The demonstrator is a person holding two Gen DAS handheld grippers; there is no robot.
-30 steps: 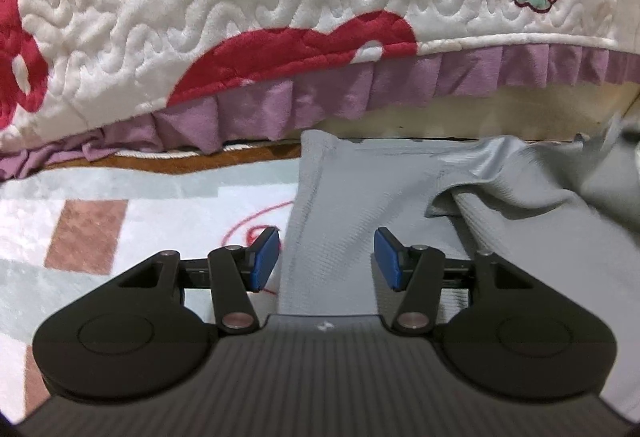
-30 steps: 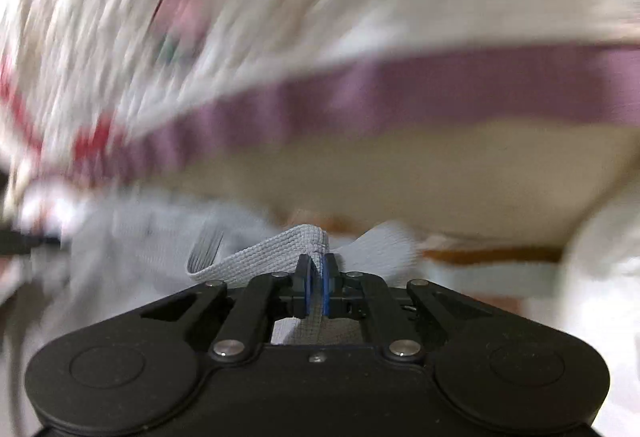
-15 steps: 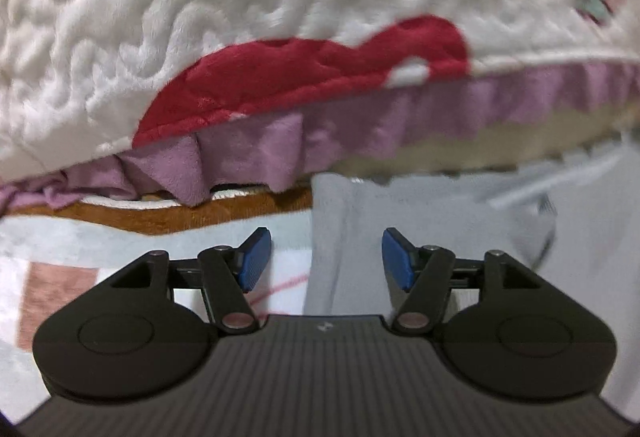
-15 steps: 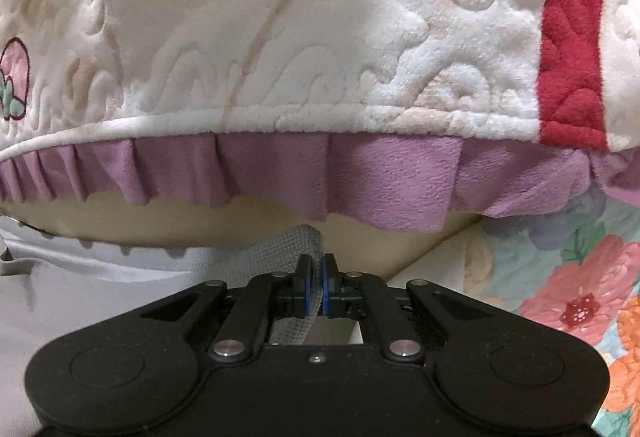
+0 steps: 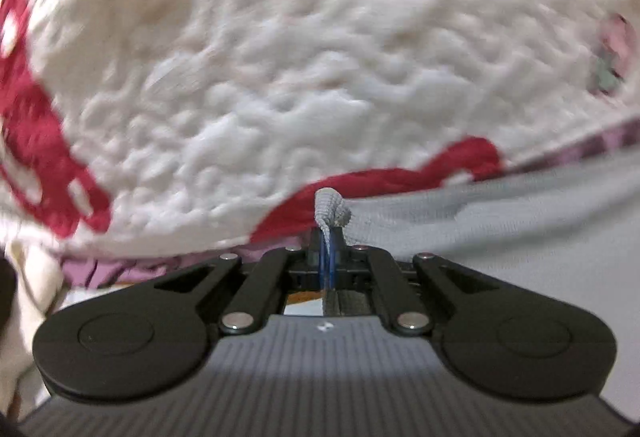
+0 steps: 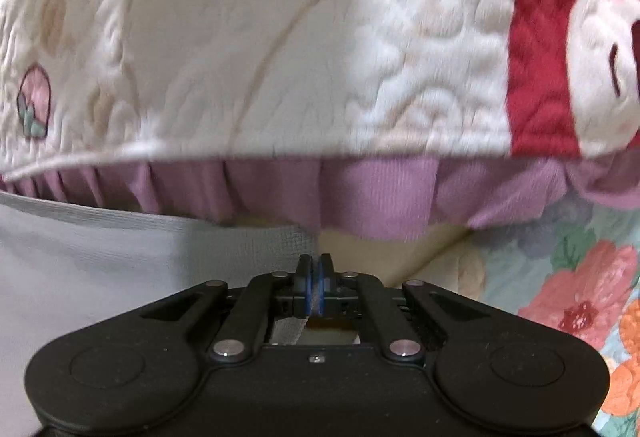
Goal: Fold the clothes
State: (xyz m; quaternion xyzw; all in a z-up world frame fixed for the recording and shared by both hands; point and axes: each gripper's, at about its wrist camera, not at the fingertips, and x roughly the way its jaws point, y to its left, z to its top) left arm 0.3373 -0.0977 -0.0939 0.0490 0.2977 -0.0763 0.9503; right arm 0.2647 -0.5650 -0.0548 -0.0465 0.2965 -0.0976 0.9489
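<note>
Left gripper (image 5: 328, 257): jaws fully closed on a corner of the grey garment (image 5: 500, 221); a small tuft of cloth stands out above the pads at 12 o'clock. From that pinch the cloth runs off toward 3 o'clock and fills the lower right of the left view.

Right gripper (image 6: 315, 289): jaws fully closed on the opposite corner of the garment (image 6: 100, 261). Here the cloth runs off toward 9 o'clock.

Finding: the held edge spans the two grippers, its long axis lying across from one hand to the other. It appears taut, though blur in the left view leaves that uncertain. Neither hand is nearer; each holds its own end.

Surroundings: a quilted white-and-red bedspread (image 6: 280, 57) with a purple frill (image 6: 360, 197) lies close ahead at 12 o'clock in both views.

Judgement: the fold calls for both hands to carry this edge together, keeping it level.
</note>
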